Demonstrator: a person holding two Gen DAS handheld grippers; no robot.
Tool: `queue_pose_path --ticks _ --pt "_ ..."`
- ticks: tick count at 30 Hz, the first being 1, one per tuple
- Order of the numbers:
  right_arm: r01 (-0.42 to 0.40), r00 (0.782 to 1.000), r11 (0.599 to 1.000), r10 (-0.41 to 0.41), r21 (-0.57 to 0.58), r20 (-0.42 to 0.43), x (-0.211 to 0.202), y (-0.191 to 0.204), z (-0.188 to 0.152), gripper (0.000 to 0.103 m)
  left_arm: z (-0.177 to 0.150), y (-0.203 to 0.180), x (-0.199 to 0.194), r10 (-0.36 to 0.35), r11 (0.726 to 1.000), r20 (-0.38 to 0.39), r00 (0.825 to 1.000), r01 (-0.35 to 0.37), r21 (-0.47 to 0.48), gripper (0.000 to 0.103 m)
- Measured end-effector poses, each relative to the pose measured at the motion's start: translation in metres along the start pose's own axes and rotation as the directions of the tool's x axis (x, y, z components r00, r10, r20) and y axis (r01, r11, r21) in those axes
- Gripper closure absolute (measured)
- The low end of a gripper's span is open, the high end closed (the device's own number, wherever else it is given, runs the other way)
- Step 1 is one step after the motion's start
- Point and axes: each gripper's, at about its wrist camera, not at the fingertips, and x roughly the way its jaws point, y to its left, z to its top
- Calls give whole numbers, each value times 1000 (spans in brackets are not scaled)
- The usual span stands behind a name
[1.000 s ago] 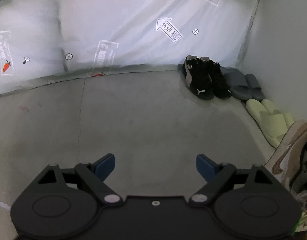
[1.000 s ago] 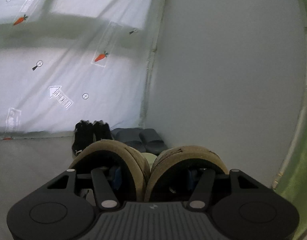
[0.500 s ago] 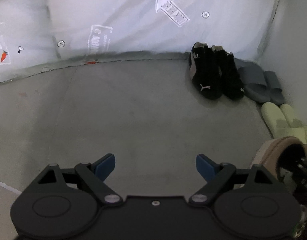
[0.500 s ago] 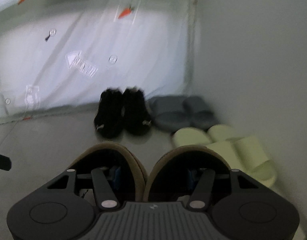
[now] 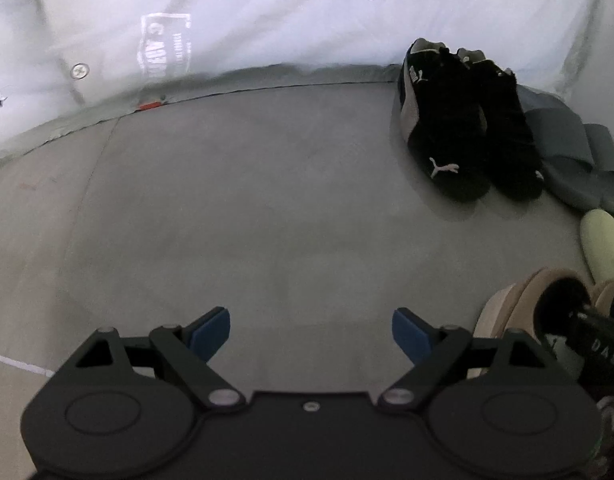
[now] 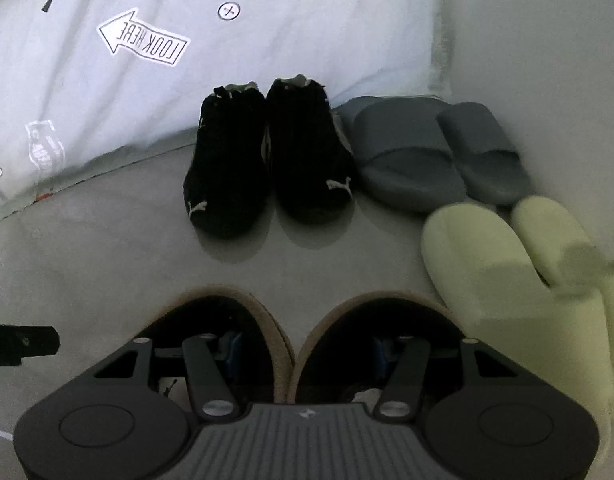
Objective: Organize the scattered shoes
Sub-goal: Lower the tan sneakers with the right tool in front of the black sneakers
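My right gripper (image 6: 303, 350) is shut on a pair of tan sneakers (image 6: 277, 332), one finger inside each shoe, pinching their inner walls together. The pair is low over the grey floor, just in front of the black sneakers (image 6: 227, 168). In the left wrist view the tan sneakers (image 5: 523, 304) show at the lower right. My left gripper (image 5: 311, 332) is open and holds nothing, over bare floor to the left of them. The black sneakers (image 5: 447, 128) stand side by side against the sheet.
Grey slides (image 6: 407, 152) lie right of the black sneakers, and pale green slides (image 6: 487, 248) lie in front of those, by the right wall. A white printed sheet (image 6: 267, 20) hangs behind the row. Bare grey floor (image 5: 227, 200) spreads to the left.
My right gripper has tipped down and lowered the tan sneakers toward the floor in front of the black pair. The left gripper has moved nearer to the sheet, still open.
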Motion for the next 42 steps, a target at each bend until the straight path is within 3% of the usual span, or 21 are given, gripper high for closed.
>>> queue_pose_path --ticks 5,13,19,23,31,35,39,42 --pt "-17 1000 1000 17 -23 -12 21 1 20 34 17 -4 20 -28 999 -16 999 28 -43 14" --pt "-37 999 998 37 -52 -5 36 -1 36 34 27 -10 27 -25 1000 -5 1000 25 -13 14" --pt "-39 999 997 39 -62 -5 62 -6 69 34 27 -9 24 -23 1000 -1 1000 23 -20 14" --pt "-67 998 989 66 -131 -16 67 -5 74 35 27 -8 22 -20 1000 1 1000 20 -22 14" --pt "-125 983 982 103 -145 -153 58 -11 96 34 27 -15 13 -25 1000 14 1000 25 -13 14" --pt "-110 991 975 94 -194 -92 21 -14 93 17 26 -17 6 -38 999 24 999 38 -14 14" --pt "-86 995 974 92 -208 22 -12 -9 66 16 22 -17 2 -33 999 26 999 33 -17 14" --pt "-22 991 971 52 -238 120 -26 -1 26 16 16 -16 -1 -37 999 19 999 38 -24 14"
